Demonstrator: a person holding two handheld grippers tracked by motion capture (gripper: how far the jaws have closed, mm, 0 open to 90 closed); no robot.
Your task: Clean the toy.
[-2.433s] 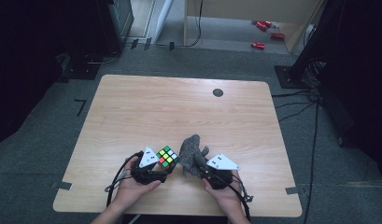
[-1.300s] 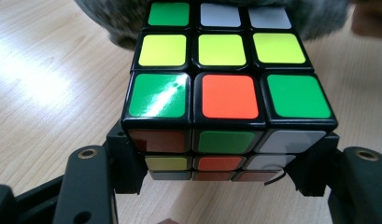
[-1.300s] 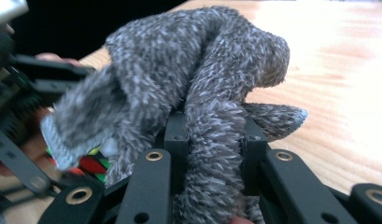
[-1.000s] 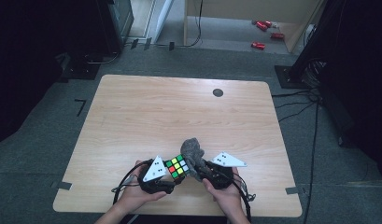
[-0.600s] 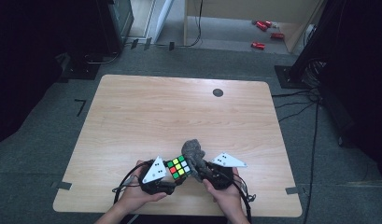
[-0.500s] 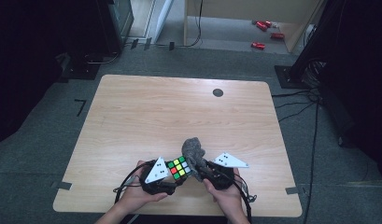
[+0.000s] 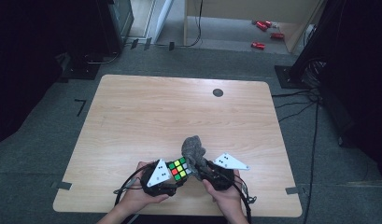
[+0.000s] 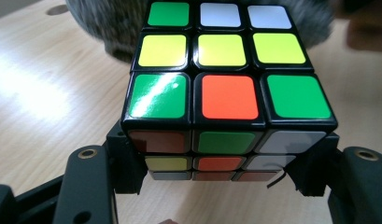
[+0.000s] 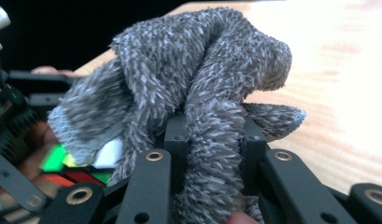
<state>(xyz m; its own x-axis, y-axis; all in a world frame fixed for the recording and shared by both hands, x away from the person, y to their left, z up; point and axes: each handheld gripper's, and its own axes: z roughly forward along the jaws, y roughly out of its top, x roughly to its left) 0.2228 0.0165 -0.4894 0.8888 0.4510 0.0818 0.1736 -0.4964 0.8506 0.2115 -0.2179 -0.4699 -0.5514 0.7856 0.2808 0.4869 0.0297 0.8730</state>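
Observation:
A scrambled puzzle cube (image 7: 179,169) (image 8: 226,88) with green, yellow, white and orange stickers is clamped between the jaws of my left gripper (image 7: 172,176) (image 8: 223,163), held just above the table near its front edge. My right gripper (image 7: 201,169) (image 9: 212,140) is shut on a bunched grey fuzzy cloth (image 7: 193,150) (image 9: 198,88). The cloth rises above the jaws and drapes against the cube's far side. In the right gripper view, a corner of the cube (image 9: 81,161) peeks out under the cloth at lower left.
The light wooden table (image 7: 179,116) has a small black round mark (image 7: 218,92) near its far edge. Dark grey carpet surrounds it, with black stands and cables (image 7: 314,107) at the right and red objects (image 7: 263,28) on the floor beyond.
Since the earliest frame both hands drew closer to the front edge and the cube shifted right, up against the cloth. Over the last second nothing has visibly moved.

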